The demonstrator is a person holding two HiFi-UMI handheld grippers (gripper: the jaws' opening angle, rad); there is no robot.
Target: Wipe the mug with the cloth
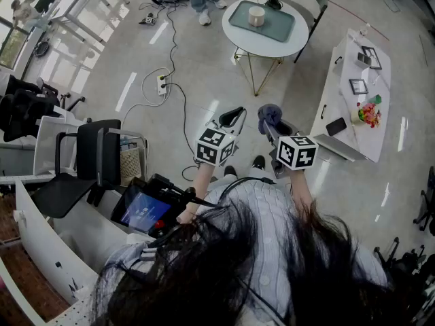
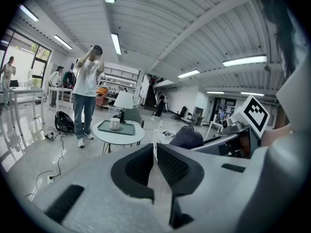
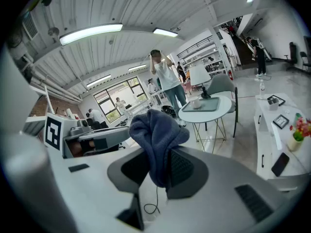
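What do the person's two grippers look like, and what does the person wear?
The left gripper and the right gripper both have pale grey bodies, with dark textured pads inside rounded jaws. Each carries a white cube with black square markers. The person wears a pale ribbed top.

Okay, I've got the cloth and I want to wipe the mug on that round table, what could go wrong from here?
1. Cables cross the floor on the way to the table; you could trip.
2. The mug stands loose on a tray, and the left gripper is shut and empty; wiped unheld, it may slide or tip.
3. The right gripper pinches only part of the cloth; it might pull free.
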